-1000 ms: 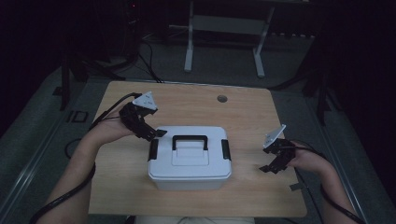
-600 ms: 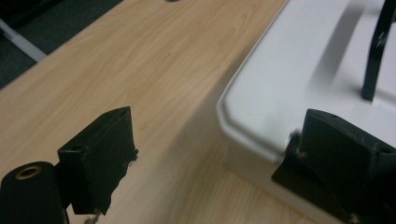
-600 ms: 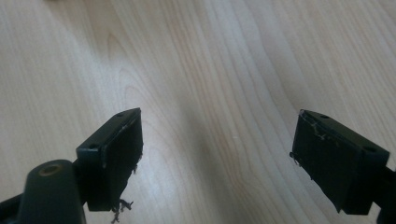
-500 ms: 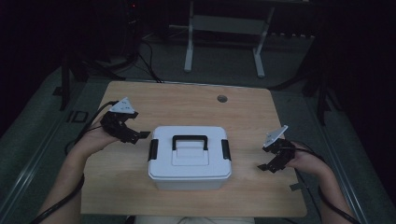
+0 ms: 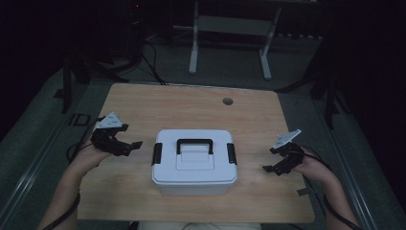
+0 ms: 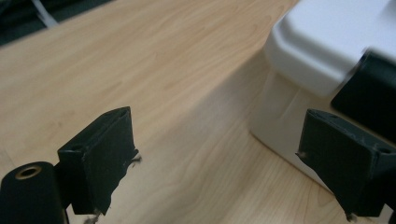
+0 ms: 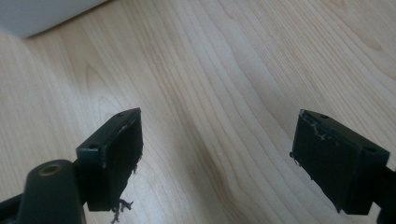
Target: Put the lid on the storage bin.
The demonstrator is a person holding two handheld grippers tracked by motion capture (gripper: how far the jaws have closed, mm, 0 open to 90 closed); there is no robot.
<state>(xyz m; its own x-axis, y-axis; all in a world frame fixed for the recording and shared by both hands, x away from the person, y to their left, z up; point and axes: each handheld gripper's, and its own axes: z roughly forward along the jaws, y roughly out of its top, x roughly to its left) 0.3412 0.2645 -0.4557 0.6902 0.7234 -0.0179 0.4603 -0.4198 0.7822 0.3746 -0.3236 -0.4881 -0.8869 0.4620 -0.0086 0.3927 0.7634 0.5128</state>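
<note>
Resting on wooden table, white box, dark room

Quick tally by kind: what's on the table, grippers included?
White lidded storage box: 1
Black side latches, left latch and right latch: 2
Black carry handle: 1
Handheld grippers, left gripper and right gripper, both open: 2
Total: 6, all on or over the wooden table.

White box with black handle and latches; black fingers; light wood-grain desk.
</note>
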